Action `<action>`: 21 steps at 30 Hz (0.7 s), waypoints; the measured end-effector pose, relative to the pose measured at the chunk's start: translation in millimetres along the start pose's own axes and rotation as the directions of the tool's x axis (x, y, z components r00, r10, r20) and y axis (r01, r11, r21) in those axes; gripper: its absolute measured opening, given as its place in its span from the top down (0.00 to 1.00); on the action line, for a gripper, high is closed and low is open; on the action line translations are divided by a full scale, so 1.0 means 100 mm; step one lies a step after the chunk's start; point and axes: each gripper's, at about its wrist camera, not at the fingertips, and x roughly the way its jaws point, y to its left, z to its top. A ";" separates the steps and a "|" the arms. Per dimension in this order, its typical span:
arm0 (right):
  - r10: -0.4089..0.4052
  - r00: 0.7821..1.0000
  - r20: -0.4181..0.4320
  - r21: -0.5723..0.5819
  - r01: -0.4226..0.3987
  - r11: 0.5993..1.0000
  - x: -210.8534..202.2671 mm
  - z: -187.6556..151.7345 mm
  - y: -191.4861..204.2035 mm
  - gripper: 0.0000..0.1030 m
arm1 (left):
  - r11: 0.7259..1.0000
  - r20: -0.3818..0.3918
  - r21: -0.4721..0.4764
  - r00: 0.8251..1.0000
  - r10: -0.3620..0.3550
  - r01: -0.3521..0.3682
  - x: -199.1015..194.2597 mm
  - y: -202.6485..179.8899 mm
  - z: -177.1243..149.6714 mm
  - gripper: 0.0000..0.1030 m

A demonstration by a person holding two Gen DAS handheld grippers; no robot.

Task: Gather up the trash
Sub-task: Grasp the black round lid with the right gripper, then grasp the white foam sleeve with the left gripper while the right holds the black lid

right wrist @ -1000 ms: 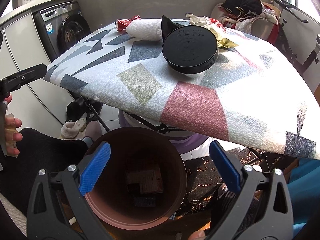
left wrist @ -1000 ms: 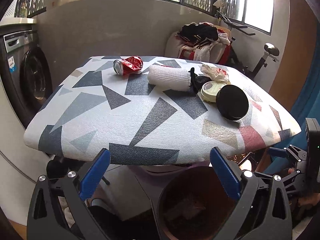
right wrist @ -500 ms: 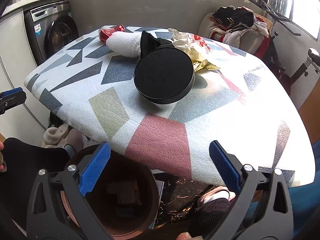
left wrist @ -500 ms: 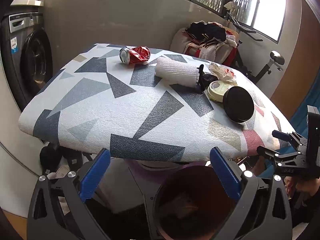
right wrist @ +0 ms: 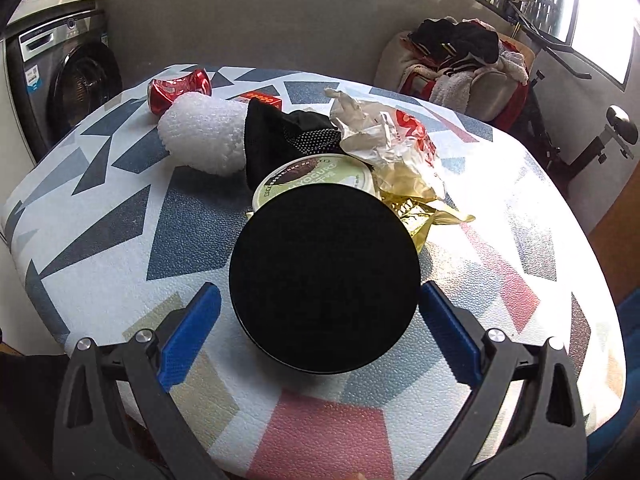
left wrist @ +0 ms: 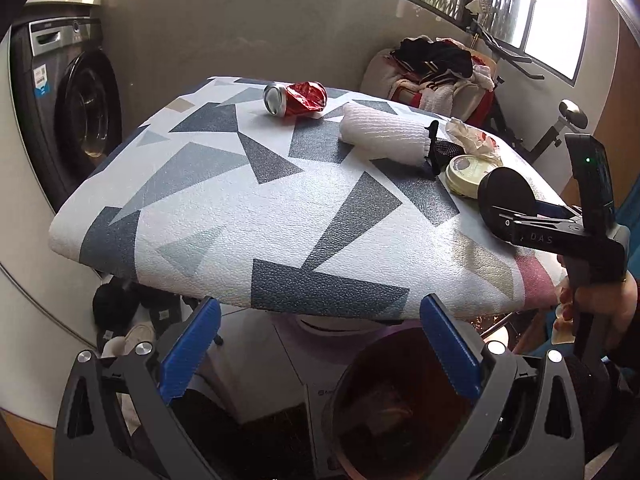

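Note:
Trash lies on a patterned table [left wrist: 208, 216]: a crushed red can [left wrist: 295, 98], a white foam sleeve [left wrist: 385, 139], a yogurt lid [right wrist: 316, 178], crumpled wrappers [right wrist: 384, 132] and a black round lid [right wrist: 325, 294]. My right gripper [right wrist: 320, 340] is open, its blue fingers either side of the black lid's near edge; it also shows in the left wrist view [left wrist: 532, 216]. My left gripper [left wrist: 320, 352] is open and empty below the table's front edge, above a brown bin [left wrist: 396, 412] with scraps inside.
A washing machine [left wrist: 76, 120] stands at the left. A pile of clothes [left wrist: 436, 68] and an exercise bike [left wrist: 560, 120] stand behind the table. A black mesh cloth [right wrist: 296, 132] lies among the trash. Shoes [left wrist: 120, 320] lie under the table.
My right gripper rose from over the bin to table height and moved forward until its fingers flank the black lid. My left gripper shifted slightly and stays open.

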 end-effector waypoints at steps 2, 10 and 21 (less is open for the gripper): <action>0.004 1.000 -0.007 0.011 -0.003 1.000 0.07 0.03 0.01 0.05 | 1.000 -0.006 -0.003 1.000 -0.004 0.004 0.02 0.01 -0.01 0.06; 0.052 0.999 0.011 -0.007 -0.052 0.999 0.04 0.00 -0.06 0.09 | 0.999 -0.014 -0.018 0.999 -0.032 0.032 0.05 0.01 -0.04 0.06; 0.147 0.985 0.093 0.004 -0.148 0.989 -0.35 0.01 -0.23 0.09 | 0.995 -0.009 -0.060 0.997 -0.074 0.074 0.08 0.07 0.16 0.06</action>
